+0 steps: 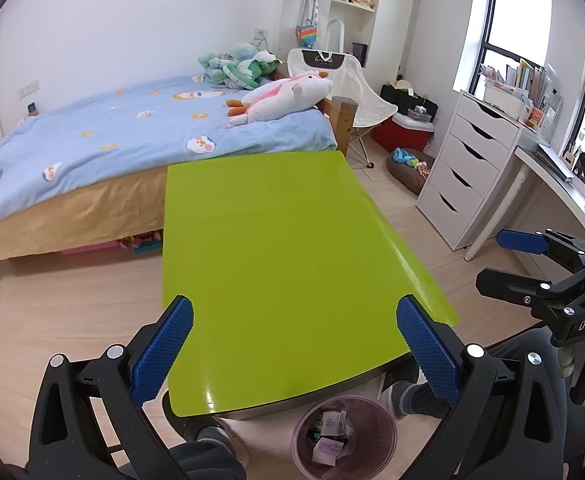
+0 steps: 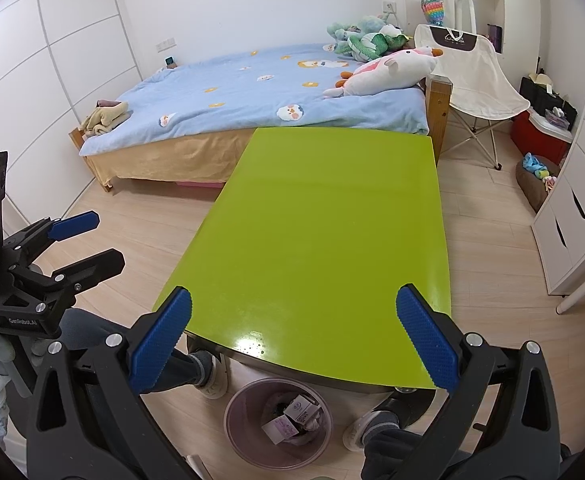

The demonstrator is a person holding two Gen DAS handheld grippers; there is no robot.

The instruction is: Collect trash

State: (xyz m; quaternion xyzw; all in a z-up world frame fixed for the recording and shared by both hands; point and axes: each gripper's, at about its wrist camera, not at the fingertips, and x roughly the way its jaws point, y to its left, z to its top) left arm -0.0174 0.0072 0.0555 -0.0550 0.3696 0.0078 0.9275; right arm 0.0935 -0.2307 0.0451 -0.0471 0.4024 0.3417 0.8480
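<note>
Claws first. Left claw [image 1: 294, 350] is spread wide with nothing between its blue ribbed pads [image 1: 164, 350]; right claw [image 2: 292, 344] is equally wide and also holds nothing. Each hangs above the near edge of the glossy lime-green rectangular counter [image 1: 276, 232], and each shows at the margin of the other's view.

Trash: small crumpled white paper cartons and wrappers [image 1: 332, 438] lie inside the translucent mauve round plastic bin [image 1: 304, 432], which stands on the floor below and just ahead of both claws, partly under the counter's near edge. No loose scrap is visible on the counter top in either view.

Judgement: collection looks done or nearly so. To finish well, sweep both cameras over the counter and the floor around the bin before stopping. Should a piece turn up, approach from above with the jaws wide, close on the bulk of the carton rather than a flap, and let go only once directly over the bin's mouth, since the counter edge overhangs part of it.

Room, left to right ahead of the claws: pale wood-plank floor [image 1: 72, 300]; low wooden bed with light blue duck-print quilt [image 1: 132, 128], touching the counter's far edge or just behind it, cannot tell which; white-and-pink plush toy [image 1: 288, 96] on it; cream folding camp chair [image 1: 356, 88]; white drawer unit [image 1: 468, 164] under the window.
</note>
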